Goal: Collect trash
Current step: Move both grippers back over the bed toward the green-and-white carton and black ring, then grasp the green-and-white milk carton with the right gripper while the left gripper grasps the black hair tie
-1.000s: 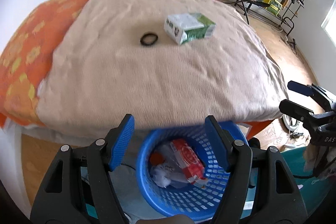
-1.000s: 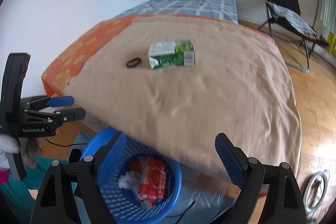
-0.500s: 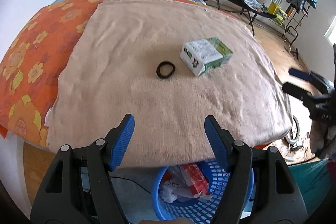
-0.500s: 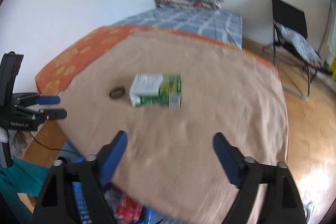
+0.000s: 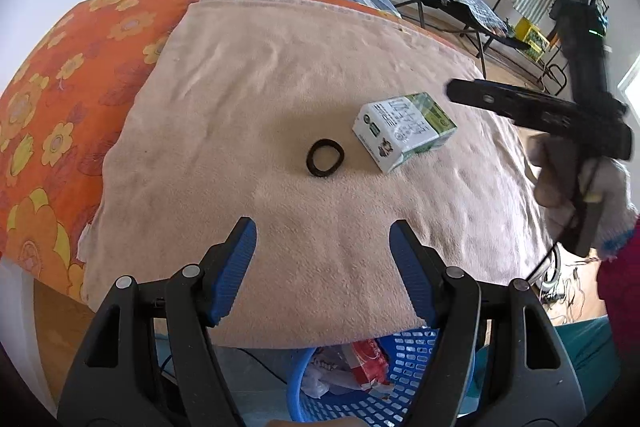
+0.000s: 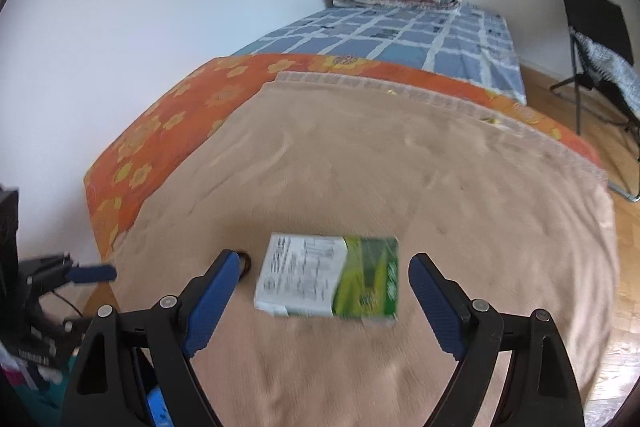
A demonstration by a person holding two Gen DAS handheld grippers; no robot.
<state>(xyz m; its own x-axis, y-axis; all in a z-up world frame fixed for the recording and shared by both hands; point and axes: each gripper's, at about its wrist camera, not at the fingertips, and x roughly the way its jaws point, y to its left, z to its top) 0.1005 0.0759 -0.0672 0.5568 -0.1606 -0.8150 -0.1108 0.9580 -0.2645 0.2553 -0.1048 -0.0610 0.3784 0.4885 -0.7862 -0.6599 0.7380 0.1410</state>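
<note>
Right wrist view: the right gripper point(image 6: 324, 265) stands wide apart, empty, its blue pads flanking the green-and-white cardboard carton point(image 6: 328, 277) lying on the beige blanket point(image 6: 400, 167); printing too blurred to read. Left gripper point(image 5: 322, 233) gapes empty.

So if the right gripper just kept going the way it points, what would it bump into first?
Most likely the carton lying on the beige blanket. It sits in the gap ahead of the right gripper's open fingers, though the blur makes the depth uncertain.
</note>
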